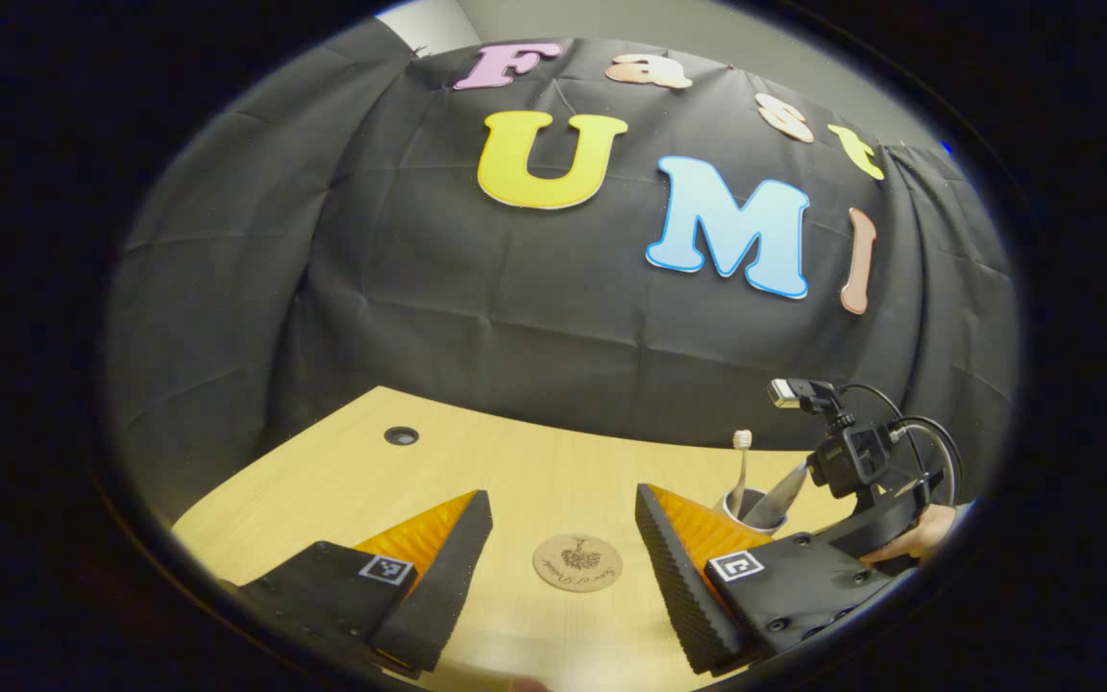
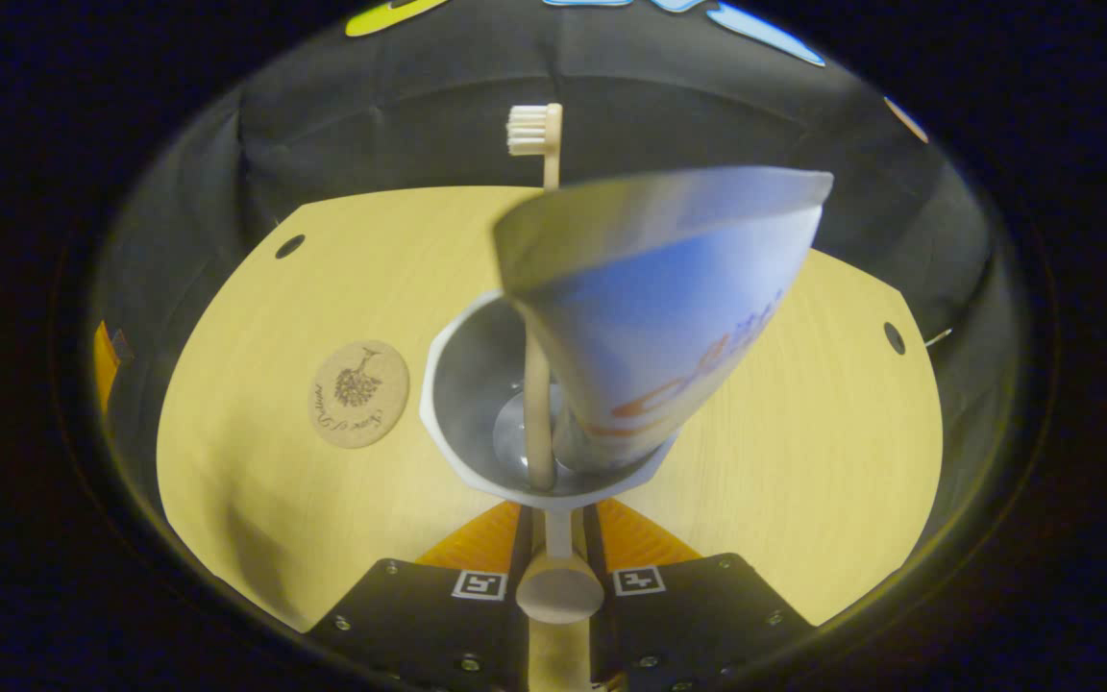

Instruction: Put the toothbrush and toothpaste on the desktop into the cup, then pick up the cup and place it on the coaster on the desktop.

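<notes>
Your right gripper (image 2: 553,538) pinches the cup's handle (image 2: 558,586); the cup (image 2: 462,384) on the bench (image 2: 803,432) holds toothbrush (image 2: 539,288) and toothpaste (image 2: 669,308). Your left gripper (image 1: 563,524) is spread above the coaster (image 1: 577,562).

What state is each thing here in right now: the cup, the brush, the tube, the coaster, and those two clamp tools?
Cup: upright on the desk, not on the coaster.
Toothbrush: standing in the cup, bristles up.
Toothpaste: leaning in the cup.
Coaster: flat on the desk, bare, beside the cup.
Left hand-held gripper: open, holding nothing.
Right hand-held gripper: closed on the cup's handle.
</notes>
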Motion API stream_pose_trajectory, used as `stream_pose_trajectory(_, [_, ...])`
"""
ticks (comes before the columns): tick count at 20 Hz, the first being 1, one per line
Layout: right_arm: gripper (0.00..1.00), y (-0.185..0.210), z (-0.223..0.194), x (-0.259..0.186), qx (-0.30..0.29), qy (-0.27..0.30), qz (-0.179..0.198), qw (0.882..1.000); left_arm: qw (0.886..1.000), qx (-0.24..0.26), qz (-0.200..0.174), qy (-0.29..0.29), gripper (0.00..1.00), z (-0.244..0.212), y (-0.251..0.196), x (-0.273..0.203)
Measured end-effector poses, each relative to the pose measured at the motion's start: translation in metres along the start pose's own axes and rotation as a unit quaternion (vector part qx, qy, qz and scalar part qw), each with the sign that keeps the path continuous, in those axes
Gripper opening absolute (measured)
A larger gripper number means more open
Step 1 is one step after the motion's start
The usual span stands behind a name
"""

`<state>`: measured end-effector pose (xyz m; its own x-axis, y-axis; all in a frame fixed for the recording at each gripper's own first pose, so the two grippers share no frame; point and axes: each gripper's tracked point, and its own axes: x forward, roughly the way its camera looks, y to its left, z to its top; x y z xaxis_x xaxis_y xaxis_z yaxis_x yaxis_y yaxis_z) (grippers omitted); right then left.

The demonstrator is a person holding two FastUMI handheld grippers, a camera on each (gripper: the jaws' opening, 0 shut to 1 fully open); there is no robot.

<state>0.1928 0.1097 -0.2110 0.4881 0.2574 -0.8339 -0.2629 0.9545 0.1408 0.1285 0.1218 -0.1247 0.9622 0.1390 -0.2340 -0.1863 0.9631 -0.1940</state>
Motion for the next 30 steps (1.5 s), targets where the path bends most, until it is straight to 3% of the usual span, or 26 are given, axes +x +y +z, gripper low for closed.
stream_pose_trajectory(6, [0.25, 0.046, 0.011, -0.004, -0.017, -0.009, 0.023, 1.000, 1.000, -0.001, 0.012, -0.011, 0.95, 0.011, 0.031, -0.019])
stream_pose_trajectory(7, [0.21, 0.054, 0.013, -0.004, -0.021, -0.011, 0.026, 0.999, 1.000, -0.003, 0.015, -0.012, 0.95, 0.012, 0.037, -0.023])
stream_pose_trajectory(11, [0.25, 0.084, 0.022, -0.003, -0.042, -0.014, 0.035, 0.998, 0.999, -0.017, 0.030, -0.010, 0.95, 0.010, 0.066, -0.036])
stream_pose_trajectory(12, [0.21, 0.091, 0.023, -0.003, -0.047, -0.013, 0.037, 0.998, 0.999, -0.021, 0.032, -0.010, 0.95, 0.009, 0.073, -0.040])
stream_pose_trajectory(13, [0.25, 0.100, 0.024, -0.002, -0.052, -0.012, 0.040, 0.998, 0.999, -0.024, 0.037, -0.011, 1.00, 0.010, 0.079, -0.042])
stream_pose_trajectory(14, [0.25, 0.107, 0.025, 0.001, -0.056, -0.010, 0.042, 0.997, 0.999, -0.025, 0.043, -0.012, 0.95, 0.011, 0.088, -0.046])
stream_pose_trajectory(15, [0.25, 0.112, 0.026, 0.003, -0.059, -0.009, 0.043, 0.997, 0.999, -0.025, 0.047, -0.012, 1.00, 0.011, 0.093, -0.048])
stream_pose_trajectory(20, [0.25, 0.136, 0.032, 0.019, -0.075, 0.001, 0.041, 0.996, 0.997, -0.028, 0.066, -0.012, 0.95, 0.012, 0.121, -0.059])
stream_pose_trajectory(22, [0.25, 0.138, 0.031, 0.022, -0.076, 0.005, 0.039, 0.996, 0.997, -0.029, 0.071, -0.013, 1.00, 0.013, 0.128, -0.061])
stream_pose_trajectory(24, [0.25, 0.137, 0.029, 0.023, -0.078, 0.009, 0.037, 0.996, 0.997, -0.030, 0.072, -0.014, 0.95, 0.015, 0.131, -0.062])
stream_pose_trajectory(28, [0.25, 0.137, 0.028, 0.024, -0.073, 0.011, 0.036, 0.997, 0.997, -0.030, 0.068, -0.014, 0.95, 0.014, 0.129, -0.062])
stream_pose_trajectory(30, [0.30, 0.138, 0.028, 0.023, -0.072, 0.011, 0.036, 0.997, 0.997, -0.029, 0.065, -0.013, 0.95, 0.015, 0.127, -0.061])
